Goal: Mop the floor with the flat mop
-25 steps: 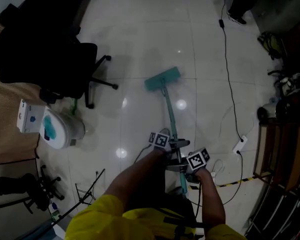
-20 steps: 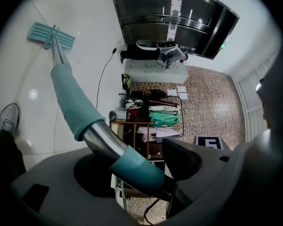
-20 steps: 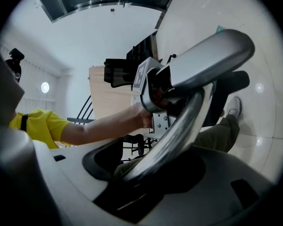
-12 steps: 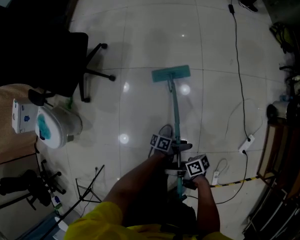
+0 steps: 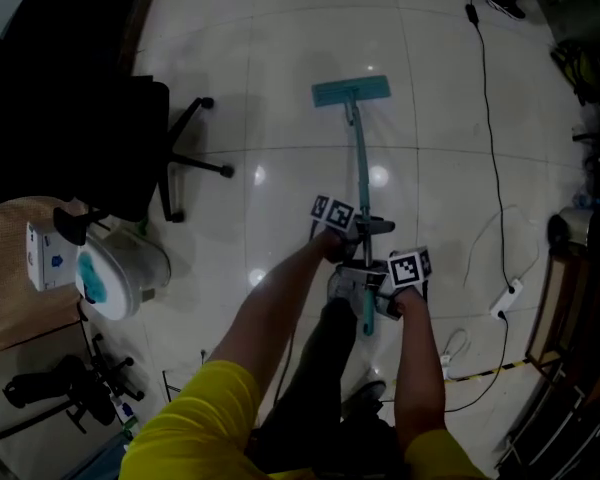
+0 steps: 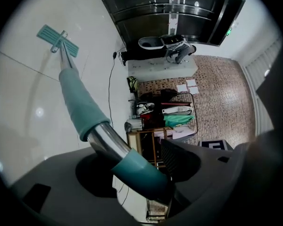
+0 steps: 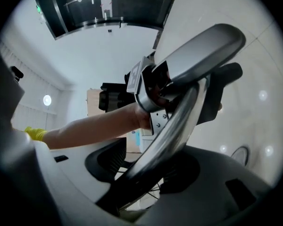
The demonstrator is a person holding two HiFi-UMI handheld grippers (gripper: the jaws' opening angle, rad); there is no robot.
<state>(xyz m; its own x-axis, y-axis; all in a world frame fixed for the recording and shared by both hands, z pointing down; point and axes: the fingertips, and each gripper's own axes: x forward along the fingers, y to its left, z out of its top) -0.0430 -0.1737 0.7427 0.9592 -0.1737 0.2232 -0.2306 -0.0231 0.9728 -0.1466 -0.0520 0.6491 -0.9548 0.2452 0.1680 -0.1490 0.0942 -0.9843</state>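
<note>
The flat mop's head (image 5: pixel 351 92) lies flat on the floor (image 5: pixel 280 88) well ahead of me, a thin teal rectangle set crosswise on its handle (image 5: pixel 360 183), which runs straight back to my hands. My left claw (image 5: pixel 365 230) is clamped on the handle lower down, where a soft-looking teal sleeve covers the tube. Just above it a stretch of bare polished metal shows. My right claw (image 5: pixel 368 290) sits near the top end. Its jaws are closing with the smooth shiny tube between them, and I judge the grip there is not yet firm.

That is the first risk. If I push before the right claw bites, the slick round tube may slide or spin in it, and the head may tilt onto one edge instead of wiping flat. The tiles are glossy and throw back the ceiling lights, so they may be slippery underfoot once wet.

A thin black cable (image 5: pixel 490 138) trails along the floor to the right, and a black office chair (image 5: pixel 130 118) on spoked legs stands to the left. A wide stroke could snag either.
</note>
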